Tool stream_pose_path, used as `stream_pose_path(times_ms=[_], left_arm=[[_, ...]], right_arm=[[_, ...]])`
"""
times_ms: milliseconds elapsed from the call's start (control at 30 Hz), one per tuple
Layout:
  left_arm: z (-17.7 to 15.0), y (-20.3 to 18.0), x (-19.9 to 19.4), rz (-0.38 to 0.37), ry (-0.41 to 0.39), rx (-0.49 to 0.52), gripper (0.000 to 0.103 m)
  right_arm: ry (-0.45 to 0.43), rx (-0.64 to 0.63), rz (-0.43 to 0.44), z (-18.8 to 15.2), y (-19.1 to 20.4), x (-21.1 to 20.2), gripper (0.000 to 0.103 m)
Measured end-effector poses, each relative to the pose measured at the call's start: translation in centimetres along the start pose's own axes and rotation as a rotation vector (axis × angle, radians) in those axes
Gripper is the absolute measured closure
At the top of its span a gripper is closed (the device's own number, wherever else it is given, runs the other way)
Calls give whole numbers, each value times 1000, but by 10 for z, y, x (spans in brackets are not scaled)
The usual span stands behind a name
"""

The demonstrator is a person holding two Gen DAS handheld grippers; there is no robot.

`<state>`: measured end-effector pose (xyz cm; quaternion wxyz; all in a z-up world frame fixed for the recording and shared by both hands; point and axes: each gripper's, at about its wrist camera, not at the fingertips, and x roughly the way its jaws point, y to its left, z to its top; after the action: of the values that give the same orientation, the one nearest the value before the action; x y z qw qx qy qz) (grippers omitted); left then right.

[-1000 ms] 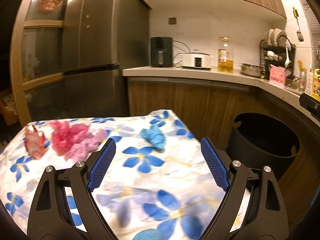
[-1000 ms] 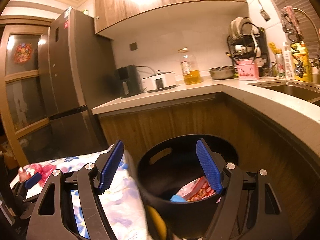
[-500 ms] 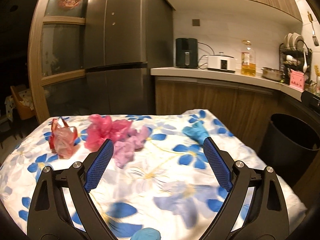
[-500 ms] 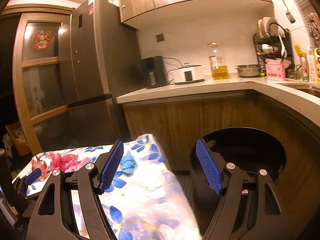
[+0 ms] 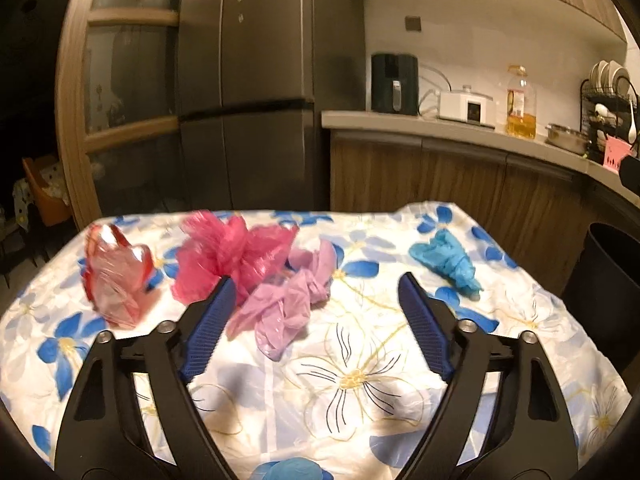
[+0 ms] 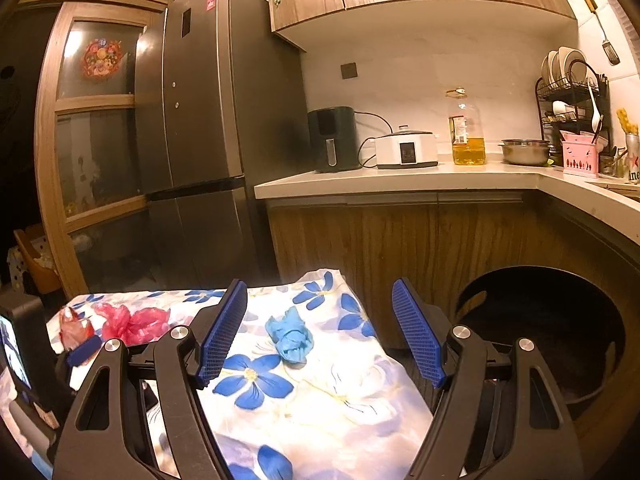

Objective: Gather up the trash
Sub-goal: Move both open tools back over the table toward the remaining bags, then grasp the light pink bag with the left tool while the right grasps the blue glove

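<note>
Left gripper (image 5: 312, 312) jaws closing, empty, above the lilac bag (image 5: 286, 304). Right gripper (image 6: 318, 330) wide, empty, left of bin (image 6: 560, 332)

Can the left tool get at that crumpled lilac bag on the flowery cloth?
Probably yes: the left tool points at the lilac bag, jaws closing but not gripping it, nothing in between.

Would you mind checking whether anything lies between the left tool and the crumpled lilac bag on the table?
Nothing visible does. The left tool, its jaws closing but with nothing between them yet, faces the lilac bag across bare floral tablecloth; the pink bag lies beside it, not in front.
</note>
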<state>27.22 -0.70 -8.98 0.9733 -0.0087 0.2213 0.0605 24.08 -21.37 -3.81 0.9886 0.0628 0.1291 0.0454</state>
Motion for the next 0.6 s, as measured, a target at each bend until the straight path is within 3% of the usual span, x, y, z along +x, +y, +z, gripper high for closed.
stream_pose_path(times_ms=[133,267,367,533,600], left_arm=[[-3,1,15,-23,62,-9,47],[-8,3,28,-42,117,-18,55],[-11,7,38,-55,161,-41,66],[-15,14,50,-96,214,-81,98],[-16,15,50,-119,211,-85,103]], right_arm=[[20,6,-8,-5,7,18,29],[38,10,-13,-10,12,35,29],[51,5,-16,-16,16,46,29],[91,-4,-28,-27,20,66,29],[112,-9,-35,-32,21,75,29]])
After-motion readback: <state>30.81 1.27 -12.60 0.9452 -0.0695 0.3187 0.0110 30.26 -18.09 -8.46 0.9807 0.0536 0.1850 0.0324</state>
